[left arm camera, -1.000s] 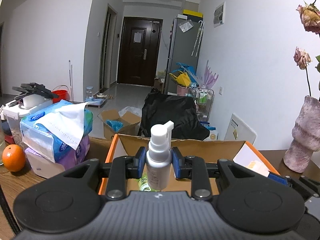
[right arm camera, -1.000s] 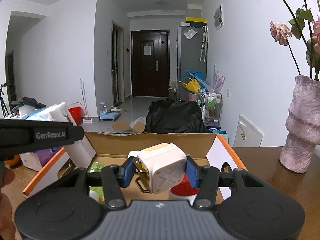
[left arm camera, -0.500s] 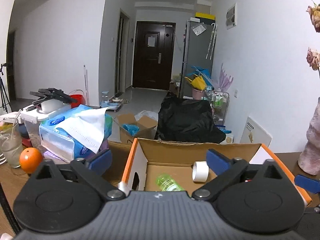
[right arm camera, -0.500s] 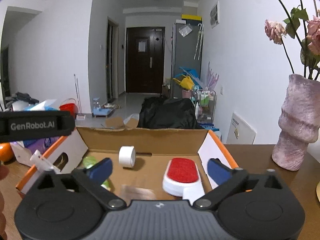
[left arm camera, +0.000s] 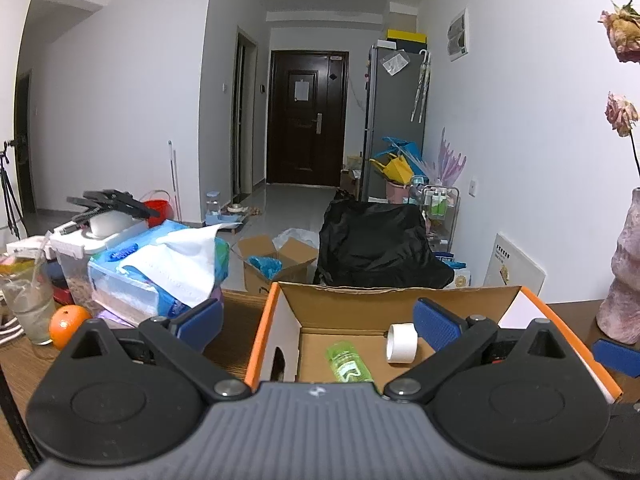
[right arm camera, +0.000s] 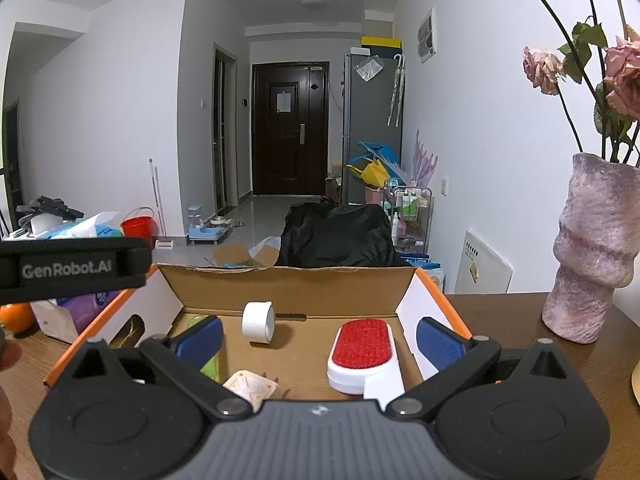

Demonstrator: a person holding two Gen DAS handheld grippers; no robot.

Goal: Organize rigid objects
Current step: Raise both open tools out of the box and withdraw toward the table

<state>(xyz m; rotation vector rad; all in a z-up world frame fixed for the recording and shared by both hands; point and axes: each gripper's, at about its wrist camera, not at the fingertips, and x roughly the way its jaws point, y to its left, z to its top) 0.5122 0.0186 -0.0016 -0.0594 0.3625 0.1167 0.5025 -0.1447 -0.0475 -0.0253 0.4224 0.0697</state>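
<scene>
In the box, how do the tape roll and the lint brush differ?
The tape roll is all white and round; the lint brush is oblong, white with a red pad. The roll stands on its edge near the back wall; the brush lies flat, further right. Both rest loose on the floor of the box.

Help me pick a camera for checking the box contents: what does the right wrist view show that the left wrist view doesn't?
Only the right wrist view shows the red-topped brush and the white cube-shaped item in the cardboard box. Only the left wrist view shows the green bottle clearly, plus the drink glass outside. Both show the white tape roll, the orange and open, empty jaws.
</scene>
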